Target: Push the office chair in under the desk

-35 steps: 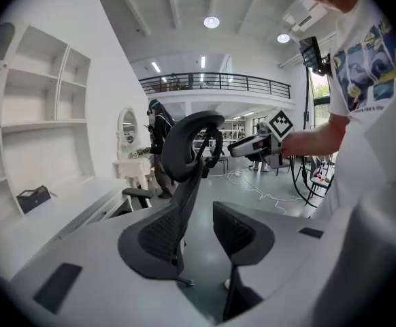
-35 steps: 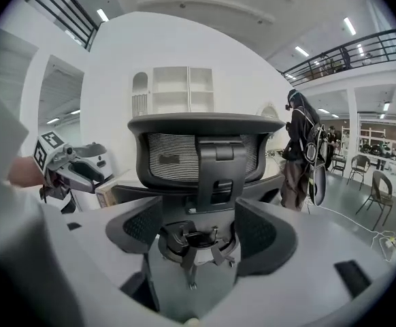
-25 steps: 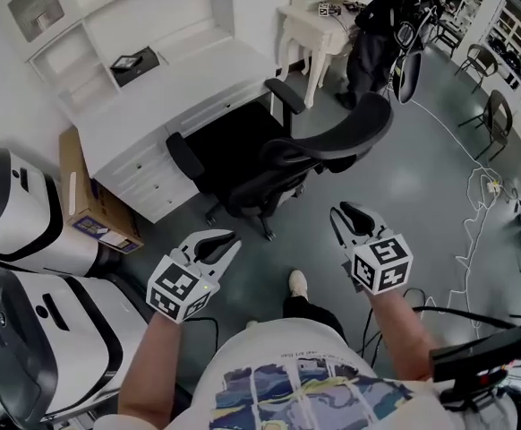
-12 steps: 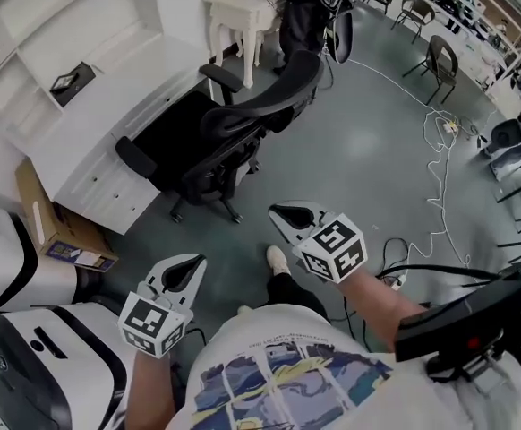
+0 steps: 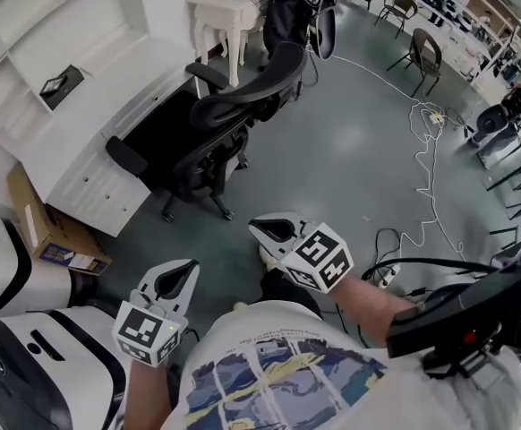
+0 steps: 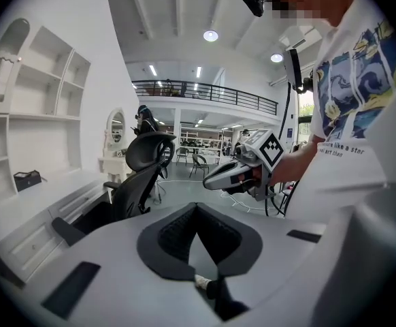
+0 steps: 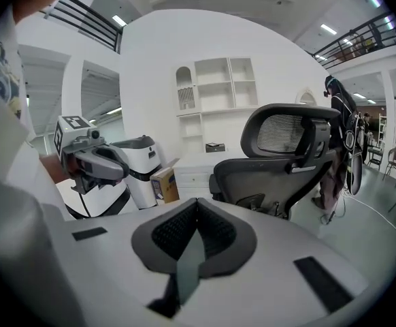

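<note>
The office chair [image 5: 229,128] stands with its seat tucked under the tabletop's [image 5: 90,106] front edge and its backrest just outside, so your push looks done. Your left gripper [image 5: 182,276] and right gripper [image 5: 262,229] hang well apart from it, fingers together on nothing. A cardboard box [image 5: 50,227] sits off the tabletop's near corner and cables [image 5: 426,168] cross the floor, but nothing blocks the chair.

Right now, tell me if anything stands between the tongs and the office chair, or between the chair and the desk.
Nothing visible does. Only bare floor lies between the left tongs, the right tongs and the chair, and its seat already sits at the desk, nothing between.
</note>
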The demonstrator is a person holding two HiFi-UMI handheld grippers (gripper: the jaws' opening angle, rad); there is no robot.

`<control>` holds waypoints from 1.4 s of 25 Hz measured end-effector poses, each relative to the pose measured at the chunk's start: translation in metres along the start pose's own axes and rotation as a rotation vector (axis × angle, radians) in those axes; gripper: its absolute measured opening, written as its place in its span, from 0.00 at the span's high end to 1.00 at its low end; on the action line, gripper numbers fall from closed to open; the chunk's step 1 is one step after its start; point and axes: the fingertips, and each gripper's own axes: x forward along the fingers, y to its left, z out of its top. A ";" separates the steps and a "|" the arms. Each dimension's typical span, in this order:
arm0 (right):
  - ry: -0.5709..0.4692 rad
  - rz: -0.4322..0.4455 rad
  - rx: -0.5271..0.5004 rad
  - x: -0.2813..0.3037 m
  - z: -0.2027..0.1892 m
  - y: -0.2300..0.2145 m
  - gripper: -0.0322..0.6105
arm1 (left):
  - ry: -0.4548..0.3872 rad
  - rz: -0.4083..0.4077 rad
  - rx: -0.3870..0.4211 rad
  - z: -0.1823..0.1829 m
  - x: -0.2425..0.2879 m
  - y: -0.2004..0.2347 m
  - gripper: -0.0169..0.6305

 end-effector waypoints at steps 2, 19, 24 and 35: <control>0.000 0.009 -0.017 0.000 0.000 0.009 0.91 | -0.004 0.000 0.000 -0.001 -0.005 -0.003 0.95; -0.015 0.091 -0.096 0.008 0.021 0.049 0.91 | -0.010 0.035 -0.024 -0.010 -0.029 -0.005 0.95; -0.018 0.104 -0.109 0.010 0.025 0.055 0.91 | -0.008 0.040 -0.036 -0.013 -0.032 -0.003 0.95; -0.022 0.105 -0.109 0.010 0.023 0.057 0.91 | 0.002 0.031 -0.031 -0.020 -0.029 -0.005 0.95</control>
